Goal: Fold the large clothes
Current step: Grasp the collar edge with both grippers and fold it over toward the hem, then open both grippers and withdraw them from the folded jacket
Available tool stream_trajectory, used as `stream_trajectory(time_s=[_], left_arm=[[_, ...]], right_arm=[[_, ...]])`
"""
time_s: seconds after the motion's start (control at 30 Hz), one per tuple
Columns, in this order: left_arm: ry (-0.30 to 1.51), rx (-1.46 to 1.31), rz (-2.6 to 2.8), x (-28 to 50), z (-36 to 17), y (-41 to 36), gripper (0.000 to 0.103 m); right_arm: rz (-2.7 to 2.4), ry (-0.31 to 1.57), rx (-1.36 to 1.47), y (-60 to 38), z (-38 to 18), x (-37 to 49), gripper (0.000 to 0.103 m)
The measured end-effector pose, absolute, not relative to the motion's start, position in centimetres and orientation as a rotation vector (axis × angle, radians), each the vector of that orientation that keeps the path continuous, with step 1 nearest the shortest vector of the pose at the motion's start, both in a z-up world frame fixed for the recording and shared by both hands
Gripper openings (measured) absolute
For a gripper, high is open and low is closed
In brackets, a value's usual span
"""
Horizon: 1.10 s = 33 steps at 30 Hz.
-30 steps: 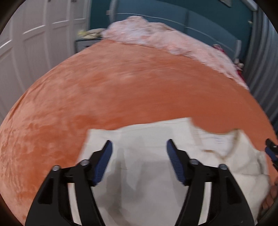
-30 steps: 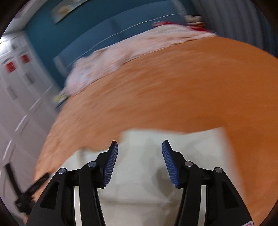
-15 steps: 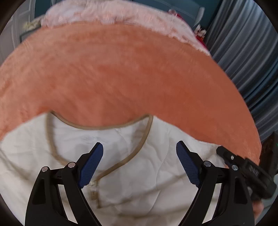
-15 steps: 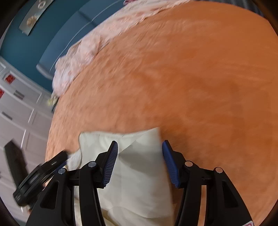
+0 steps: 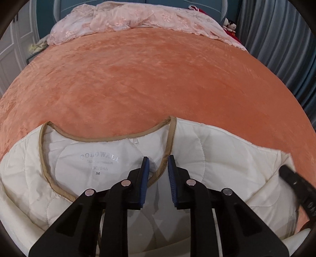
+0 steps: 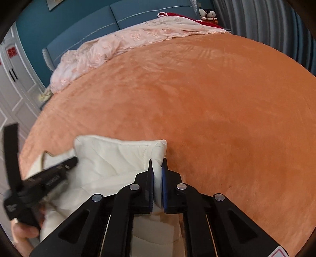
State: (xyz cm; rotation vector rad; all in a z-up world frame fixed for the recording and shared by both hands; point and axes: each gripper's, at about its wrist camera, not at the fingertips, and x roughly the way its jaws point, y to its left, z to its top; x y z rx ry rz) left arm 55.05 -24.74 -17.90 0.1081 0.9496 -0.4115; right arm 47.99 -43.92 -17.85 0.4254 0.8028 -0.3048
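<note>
Quilted cream jacket [image 5: 207, 158] is lying at lower frame on an orange-blanketed bed [image 5: 150, 79]; right hand-held gripper [image 6: 157, 174] is pinching its corner, left hand-held gripper [image 5: 157, 172] hovering narrowly parted; pink lace bedding [image 5: 138, 17], teal headboard [image 6: 88, 21] and grey curtains [image 5: 280, 39] behind.

My left gripper [image 5: 157, 174] and right gripper [image 6: 157, 177]: black plastic frames, blue ribbed pads [image 5: 144, 178], silver round screws [image 6: 134, 186]; bare-skinned hand [image 6: 23, 233].
</note>
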Motion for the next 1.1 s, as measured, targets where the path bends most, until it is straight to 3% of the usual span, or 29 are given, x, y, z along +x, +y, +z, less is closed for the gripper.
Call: stream_trajectory(time_s=[0.4,0.63,0.7,0.87,1.03,1.1], left_arm=[[0.863,0.038,-0.434,54.8,-18.5,-23.9,0.020],[0.863,0.039,-0.362,53.9,-17.0,-22.4,0.021],[0.847,0.012,-0.369,52.4,-15.1,-19.8,0.021],[0.839,0.042,-0.386,48.1,-11.5,-11.2,0.026],[0.881,0.022,-0.313,45.1,-11.0,-3.4,0.026],[0.892,0.035,-0.279,44.0,-11.6,-1.4,0.026]], right_arm=[[-0.367,0.764,0.360,-42.9,-19.7,47.6,0.009],[-0.337,0.755,0.438,-44.2,-19.4,47.1,0.020],[-0.351,0.751,0.475,-44.6,-17.9,45.9,0.028],[-0.233,0.648,0.391,-39.9,-11.3,38.6,0.028],[-0.133,0.701,0.335,-33.6,-10.8,34.8,0.028],[-0.120,0.732,0.278,-31.4,-11.4,34.6,0.022]])
